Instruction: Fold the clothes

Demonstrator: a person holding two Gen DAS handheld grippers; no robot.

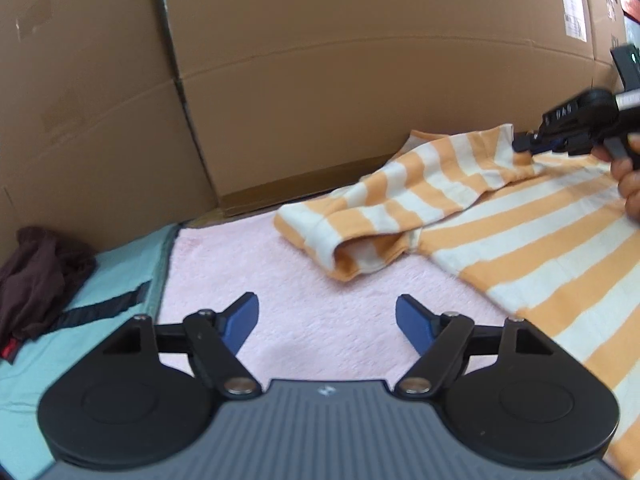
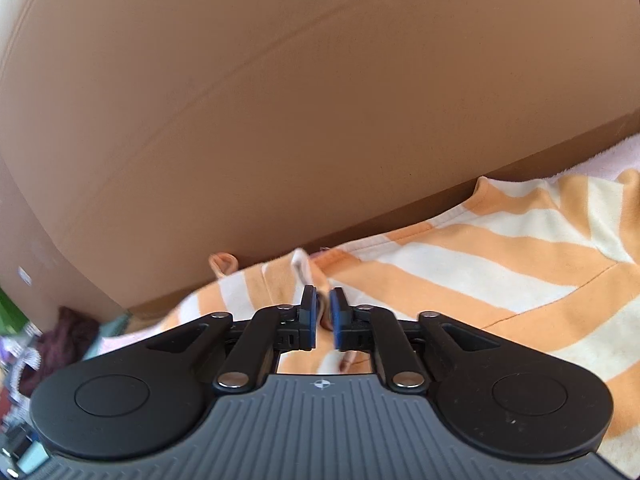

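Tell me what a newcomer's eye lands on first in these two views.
First the orange-and-white striped shirt, spread over the pink towel, one sleeve lying folded over towards the left in the left wrist view. Next the brown cardboard wall close behind it. Then the tongs: the left tongs gape wide over bare towel, while the right tongs stand nearly closed at the shirt's far edge, a narrow gap between the pads.

Pink towel [image 1: 320,320] carries the striped shirt [image 1: 520,240]; teal cloth [image 1: 100,280] lies alongside.
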